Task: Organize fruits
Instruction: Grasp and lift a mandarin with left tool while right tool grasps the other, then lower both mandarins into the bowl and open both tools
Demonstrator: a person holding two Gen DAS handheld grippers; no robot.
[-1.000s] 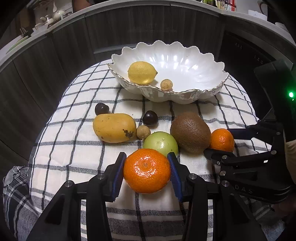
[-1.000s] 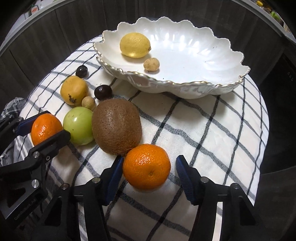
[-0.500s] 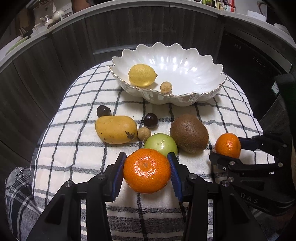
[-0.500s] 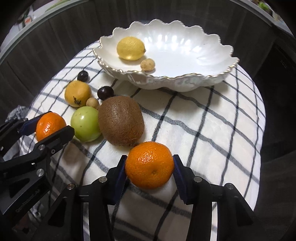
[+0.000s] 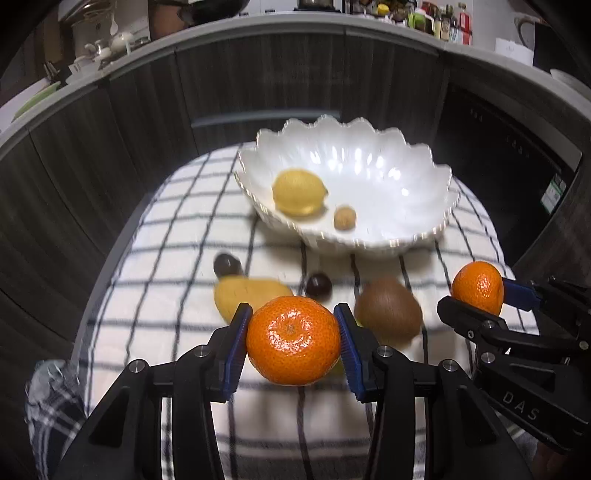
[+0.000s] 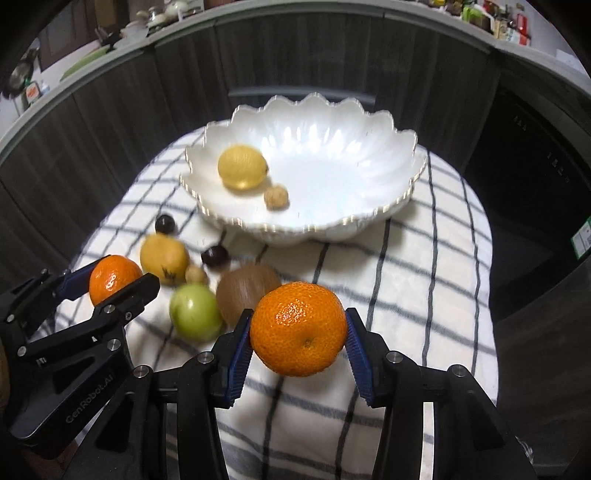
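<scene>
- "DAS", in pale letters, stands on the black body of the right claw (image 5: 476,297), seen at the lower right of the left wrist view.
- "GenRobot.AI" runs along the black body of the left claw (image 6: 114,282), at the lower left of the right wrist view.
- Labels on the bottles (image 5: 448,22) on the far counter are too small to read.

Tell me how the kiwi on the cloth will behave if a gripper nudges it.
The kiwi is egg-shaped and lies on its side, so it would probably roll or wobble. Its fuzzy skin and the soft checked cloth should slow it. It sits close to the green fruit and may bump it.
</scene>
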